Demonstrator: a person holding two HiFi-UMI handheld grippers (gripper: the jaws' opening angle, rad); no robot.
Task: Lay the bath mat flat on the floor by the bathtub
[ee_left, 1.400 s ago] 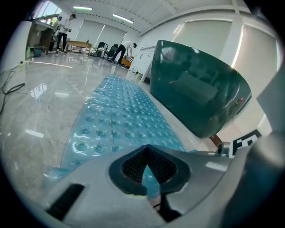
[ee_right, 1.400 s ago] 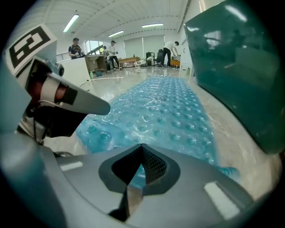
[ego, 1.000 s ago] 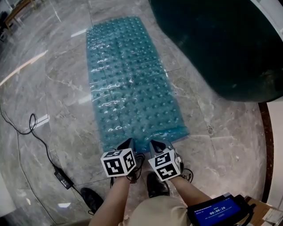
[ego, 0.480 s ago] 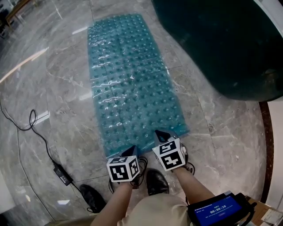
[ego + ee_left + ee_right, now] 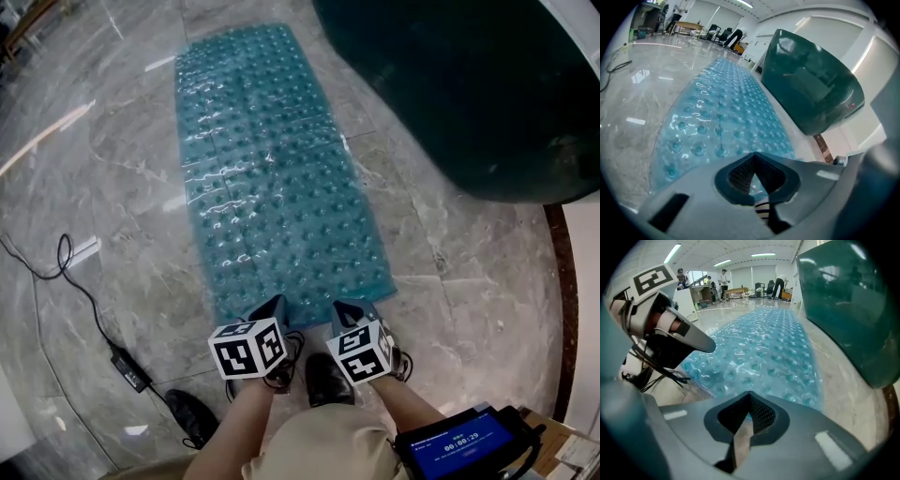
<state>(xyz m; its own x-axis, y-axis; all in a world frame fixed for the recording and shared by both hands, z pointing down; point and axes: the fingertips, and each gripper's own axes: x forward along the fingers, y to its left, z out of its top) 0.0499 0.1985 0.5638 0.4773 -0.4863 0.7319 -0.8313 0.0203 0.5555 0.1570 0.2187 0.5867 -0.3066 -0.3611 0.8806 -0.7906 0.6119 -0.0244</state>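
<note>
The translucent blue bath mat [image 5: 272,178] with rows of bumps lies spread flat on the grey marble floor, along the dark green bathtub [image 5: 469,94]. My left gripper [image 5: 274,304] hovers at the mat's near edge, jaws shut with nothing between them. My right gripper [image 5: 345,307] is beside it, also at that near edge and shut empty. In the left gripper view the mat [image 5: 722,108] stretches away past the closed jaws [image 5: 753,155], tub [image 5: 811,89] on the right. In the right gripper view the mat [image 5: 764,352] lies beyond the closed jaws [image 5: 749,393], with the left gripper [image 5: 705,345] over its near left corner.
A black cable with a power brick [image 5: 131,370] trails over the floor at the left. My shoes [image 5: 328,380] stand just behind the mat's edge. A device with a blue screen [image 5: 464,441] sits at the bottom right. A brown floor strip [image 5: 553,309] runs past the tub.
The right gripper has shifted a little to the right along the mat's near edge, then back toward me. The left gripper dipped back and returned. The mat lies as before.
</note>
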